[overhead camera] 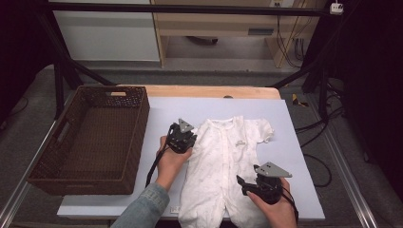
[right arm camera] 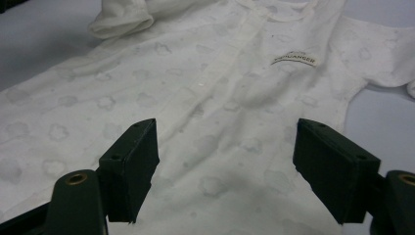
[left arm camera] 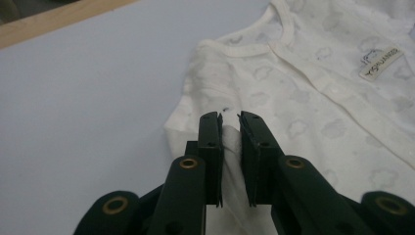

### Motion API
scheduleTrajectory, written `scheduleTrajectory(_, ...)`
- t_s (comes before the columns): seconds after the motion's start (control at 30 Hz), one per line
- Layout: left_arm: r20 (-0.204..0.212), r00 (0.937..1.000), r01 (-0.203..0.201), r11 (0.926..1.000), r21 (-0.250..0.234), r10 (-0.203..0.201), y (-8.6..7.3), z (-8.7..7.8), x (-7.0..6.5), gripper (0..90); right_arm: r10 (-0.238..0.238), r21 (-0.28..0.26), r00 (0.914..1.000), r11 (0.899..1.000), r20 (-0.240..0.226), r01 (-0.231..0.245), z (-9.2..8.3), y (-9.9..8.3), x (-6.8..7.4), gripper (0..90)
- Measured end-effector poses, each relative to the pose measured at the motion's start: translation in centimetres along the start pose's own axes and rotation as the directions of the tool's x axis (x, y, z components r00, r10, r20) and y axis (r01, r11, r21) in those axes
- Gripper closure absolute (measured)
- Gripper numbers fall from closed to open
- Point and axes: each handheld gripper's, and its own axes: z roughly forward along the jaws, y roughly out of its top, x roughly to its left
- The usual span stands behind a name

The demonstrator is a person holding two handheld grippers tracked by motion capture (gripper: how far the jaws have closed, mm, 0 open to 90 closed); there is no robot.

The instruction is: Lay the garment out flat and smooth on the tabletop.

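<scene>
A white baby romper (overhead camera: 223, 161) with a faint cloud print lies flat, front up, on the pale lavender mat (overhead camera: 161, 111). My left gripper (overhead camera: 191, 138) sits at the romper's left shoulder. In the left gripper view its jaws (left arm camera: 231, 120) are pinched on a fold of the short sleeve (left arm camera: 230, 142), below the neckline (left arm camera: 254, 49). My right gripper (overhead camera: 242, 184) hovers at the romper's lower right side. In the right gripper view it stands open (right arm camera: 225, 147) above the snap-front body (right arm camera: 195, 88), with nothing gripped. A small label (right arm camera: 293, 59) shows on the chest.
A dark brown wicker basket (overhead camera: 139, 137) stands on the table's left side, close to my left hand. Bare wooden tabletop (overhead camera: 214, 91) runs along the far edge of the mat. Black frame legs and cables stand on the floor beyond the table.
</scene>
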Motion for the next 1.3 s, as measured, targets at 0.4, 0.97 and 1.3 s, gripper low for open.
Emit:
scheduleTrajectory(0.4,-0.069,0.9975,0.005,0.991,-0.134,-0.014,3.4,-4.9,2.3,81.5,0.006,-0.008,1.0,1.0,-0.001,-0.006,0.0,0.0,-0.1,25.5)
scheduleTrajectory(0.97,-0.109,0.9911,0.061,0.9881,-0.141,-0.077,4.2,-6.2,6.0,83.0,0.018,-0.011,0.9998,1.0,0.0,-0.018,-0.1,0.0,-0.2,25.6)
scheduleTrajectory(1.3,-0.147,0.9838,0.087,0.9903,-0.108,-0.102,3.7,-5.8,7.3,83.1,0.017,-0.01,0.9999,1.0,0.0,-0.017,-0.2,0.0,-0.3,25.6)
